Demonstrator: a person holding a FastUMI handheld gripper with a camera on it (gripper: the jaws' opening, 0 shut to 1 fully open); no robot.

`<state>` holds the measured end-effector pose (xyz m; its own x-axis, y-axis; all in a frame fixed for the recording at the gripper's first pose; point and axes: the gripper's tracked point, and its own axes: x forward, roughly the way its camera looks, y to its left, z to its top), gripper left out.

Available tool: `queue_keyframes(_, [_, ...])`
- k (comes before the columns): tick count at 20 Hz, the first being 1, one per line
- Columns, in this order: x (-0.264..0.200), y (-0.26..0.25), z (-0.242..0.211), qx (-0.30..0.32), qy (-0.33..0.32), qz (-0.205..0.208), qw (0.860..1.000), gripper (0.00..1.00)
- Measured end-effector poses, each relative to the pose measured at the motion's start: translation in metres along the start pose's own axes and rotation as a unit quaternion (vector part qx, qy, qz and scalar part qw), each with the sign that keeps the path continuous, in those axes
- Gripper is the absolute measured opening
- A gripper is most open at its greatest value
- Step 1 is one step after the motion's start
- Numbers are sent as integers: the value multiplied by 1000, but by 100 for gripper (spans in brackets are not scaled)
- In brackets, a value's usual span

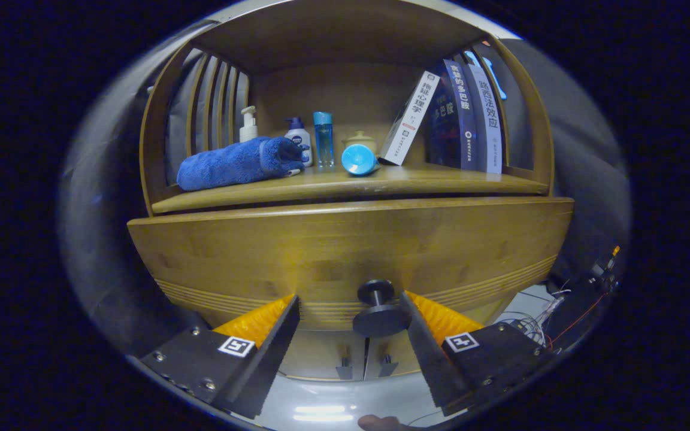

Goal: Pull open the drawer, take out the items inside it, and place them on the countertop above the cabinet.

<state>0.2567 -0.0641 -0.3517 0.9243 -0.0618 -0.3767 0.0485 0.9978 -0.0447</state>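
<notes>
On the surface (pixel 345 182) above the drawer (pixel 345 251), a rolled towel (pixel 231 163) lies left, bottles (pixel 306 140) stand behind it, books (pixel 459 117) lean at right; the drawer knob (pixel 379 308) sits between the gripper (pixel 351 326) fingers, spread wide, nearer the right one.

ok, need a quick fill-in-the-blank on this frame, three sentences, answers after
1. The gripper fingers stand ____, with the drawer knob between them.
2. The drawer is ____.
3. The rolled towel on the countertop is ____ in colour.
Answers: open; closed; blue
</notes>
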Motion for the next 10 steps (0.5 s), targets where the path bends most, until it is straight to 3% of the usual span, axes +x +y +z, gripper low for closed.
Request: queue_keyframes(10, [-1,0,0,-40,-10,-13,999,100])
